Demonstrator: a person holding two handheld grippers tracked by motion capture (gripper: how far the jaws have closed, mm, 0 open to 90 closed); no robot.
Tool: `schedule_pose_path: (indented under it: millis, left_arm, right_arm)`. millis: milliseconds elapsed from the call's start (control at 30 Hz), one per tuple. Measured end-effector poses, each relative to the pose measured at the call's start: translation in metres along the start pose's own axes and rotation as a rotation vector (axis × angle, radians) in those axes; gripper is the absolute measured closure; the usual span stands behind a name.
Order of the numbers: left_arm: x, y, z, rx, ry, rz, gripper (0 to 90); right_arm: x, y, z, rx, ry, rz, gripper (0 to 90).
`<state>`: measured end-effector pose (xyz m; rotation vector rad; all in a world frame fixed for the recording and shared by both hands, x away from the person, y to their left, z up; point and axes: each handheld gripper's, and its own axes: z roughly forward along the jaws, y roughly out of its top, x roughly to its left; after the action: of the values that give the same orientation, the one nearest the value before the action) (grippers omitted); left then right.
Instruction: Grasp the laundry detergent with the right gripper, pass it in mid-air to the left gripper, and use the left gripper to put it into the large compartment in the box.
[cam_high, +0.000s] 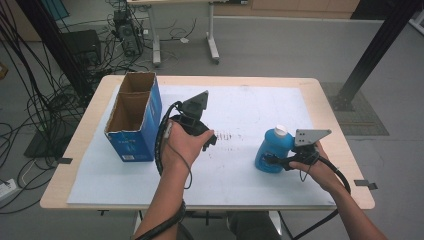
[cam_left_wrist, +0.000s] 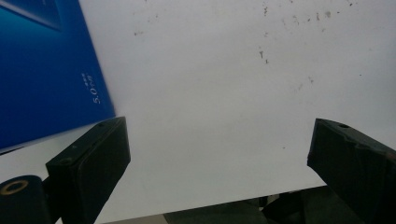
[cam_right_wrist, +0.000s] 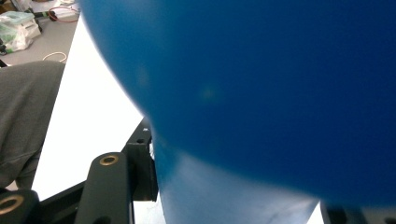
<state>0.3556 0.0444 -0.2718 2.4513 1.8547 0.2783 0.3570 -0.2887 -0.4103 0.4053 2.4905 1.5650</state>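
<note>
A blue bottle (cam_high: 270, 148) with a white cap (cam_high: 281, 131) stands upright on the white mat (cam_high: 240, 100), right of centre. My right gripper (cam_high: 271, 161) comes in from the right and is shut on the bottle's lower body. In the right gripper view the blue bottle (cam_right_wrist: 280, 93) sits pressed between the jaws of that gripper (cam_right_wrist: 238, 196). My left gripper (cam_high: 209, 141) hovers over the middle of the mat, open with nothing between its jaws. The left gripper view has its gripper (cam_left_wrist: 219, 154) wide apart above bare mat.
An open-topped blue cardboard box (cam_high: 132, 125) stands at the mat's left side, and its blue wall (cam_left_wrist: 42, 74) lies close beside the left jaw. The wooden table edge (cam_high: 345, 145) runs near the right hand. Cables, a desk frame and a black post surround the table.
</note>
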Motion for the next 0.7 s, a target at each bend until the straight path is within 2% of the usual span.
schedule_pose_path:
  millis: [700]
  left_arm:
    - [-0.0005, -0.0002, -0.0023, -0.004, 0.003, 0.003, 6.2]
  right_arm:
    - [0.0, 0.0, 0.0, 0.003, 0.003, -0.007, 41.6]
